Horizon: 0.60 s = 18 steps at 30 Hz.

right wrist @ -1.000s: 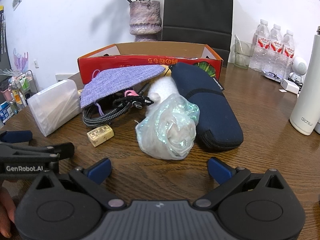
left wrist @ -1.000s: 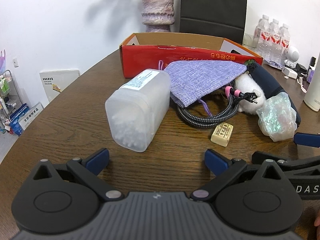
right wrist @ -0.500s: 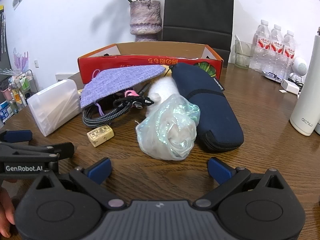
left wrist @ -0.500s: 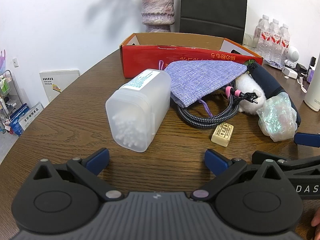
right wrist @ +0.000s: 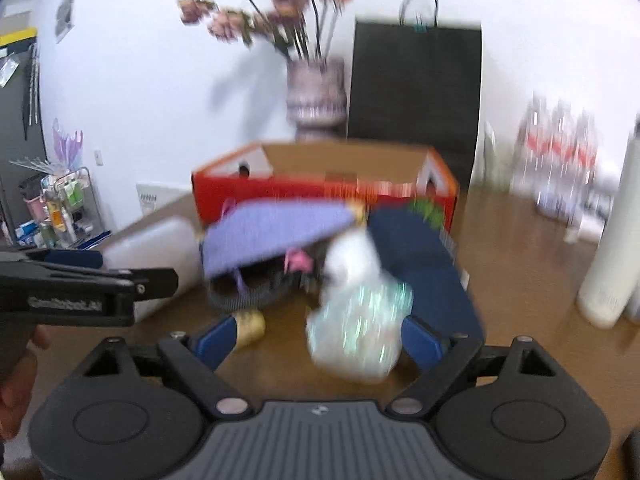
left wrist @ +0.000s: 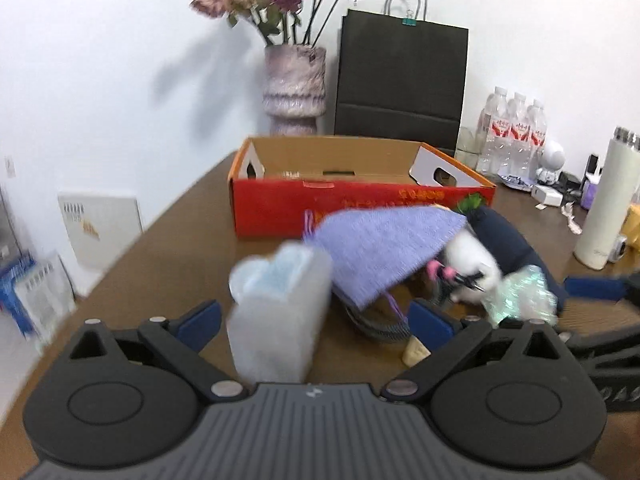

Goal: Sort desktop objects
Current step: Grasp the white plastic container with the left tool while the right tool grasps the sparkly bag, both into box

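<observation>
My left gripper [left wrist: 314, 318] is open, its jaws on either side of the clear plastic cotton-swab box [left wrist: 278, 312] without touching it. My right gripper [right wrist: 316, 338] is open around the iridescent plastic bag [right wrist: 358, 330]. Behind them lie a purple woven pouch [left wrist: 384, 246], a coiled black cable [left wrist: 376, 326], a white fluffy item [left wrist: 468, 254], a navy case [right wrist: 420, 264] and a small yellow block [right wrist: 250, 326]. The red cardboard box [left wrist: 360, 204] stands open behind the pile. Both views are motion-blurred.
A vase of dried flowers [left wrist: 294, 88] and a black paper bag [left wrist: 402, 84] stand behind the box. Water bottles [left wrist: 514, 132] and a white flask [left wrist: 606, 204] stand at the right. The table's left edge drops to shelves and papers on the floor.
Both grippers have moved forward and tilted up. The swab box now sits between the left jaws, and the iridescent bag between the right jaws. Both stay open.
</observation>
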Each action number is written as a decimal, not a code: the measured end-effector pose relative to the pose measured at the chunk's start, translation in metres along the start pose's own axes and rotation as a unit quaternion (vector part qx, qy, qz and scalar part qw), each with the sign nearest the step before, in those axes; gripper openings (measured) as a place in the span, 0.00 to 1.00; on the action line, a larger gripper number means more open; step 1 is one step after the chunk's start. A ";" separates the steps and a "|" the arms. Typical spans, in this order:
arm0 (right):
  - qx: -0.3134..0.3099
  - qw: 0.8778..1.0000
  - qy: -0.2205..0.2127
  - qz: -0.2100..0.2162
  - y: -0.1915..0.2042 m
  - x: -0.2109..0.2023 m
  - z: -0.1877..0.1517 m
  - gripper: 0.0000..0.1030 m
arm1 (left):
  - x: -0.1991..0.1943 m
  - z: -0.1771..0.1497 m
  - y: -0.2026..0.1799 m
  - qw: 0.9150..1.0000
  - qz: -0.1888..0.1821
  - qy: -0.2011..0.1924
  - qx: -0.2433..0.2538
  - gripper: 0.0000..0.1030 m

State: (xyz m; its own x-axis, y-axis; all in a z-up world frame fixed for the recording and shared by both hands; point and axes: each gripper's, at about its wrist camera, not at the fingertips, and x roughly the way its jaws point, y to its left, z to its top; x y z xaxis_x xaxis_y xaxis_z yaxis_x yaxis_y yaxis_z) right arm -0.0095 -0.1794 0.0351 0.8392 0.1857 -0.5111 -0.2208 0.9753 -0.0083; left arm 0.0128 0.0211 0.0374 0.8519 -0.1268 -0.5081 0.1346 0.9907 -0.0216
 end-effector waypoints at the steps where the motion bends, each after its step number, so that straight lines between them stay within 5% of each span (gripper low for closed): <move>1: -0.009 1.000 -0.005 -0.010 0.002 0.003 0.004 0.86 | 0.007 0.002 0.001 1.000 0.004 0.005 0.006 0.90; 2: -0.016 1.000 -0.006 -0.018 0.002 0.009 0.007 0.86 | 0.014 0.004 0.003 1.000 0.009 0.013 0.007 0.83; 4: -0.022 0.999 0.009 -0.024 0.003 0.027 0.008 0.70 | 0.021 0.006 0.008 1.000 0.009 0.022 -0.005 0.53; 6: -0.024 0.999 0.029 -0.028 0.003 0.041 0.005 0.50 | 0.026 0.006 0.010 0.999 0.000 0.035 -0.012 0.42; 12: 0.008 0.999 0.032 0.009 -0.003 0.035 -0.001 0.40 | 0.009 -0.002 0.003 0.999 0.017 0.037 0.017 0.41; 18: 0.019 0.999 0.015 0.030 -0.009 0.005 0.006 0.37 | -0.030 -0.001 0.004 1.000 0.002 0.014 -0.020 0.41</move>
State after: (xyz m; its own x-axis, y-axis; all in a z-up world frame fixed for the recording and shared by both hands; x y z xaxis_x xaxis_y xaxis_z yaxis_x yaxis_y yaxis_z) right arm -0.0001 -0.1865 0.0380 0.8096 0.2400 -0.5358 -0.2500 0.9667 0.0552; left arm -0.0127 0.0285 0.0513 0.8374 -0.1221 -0.5328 0.1104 0.9924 -0.0539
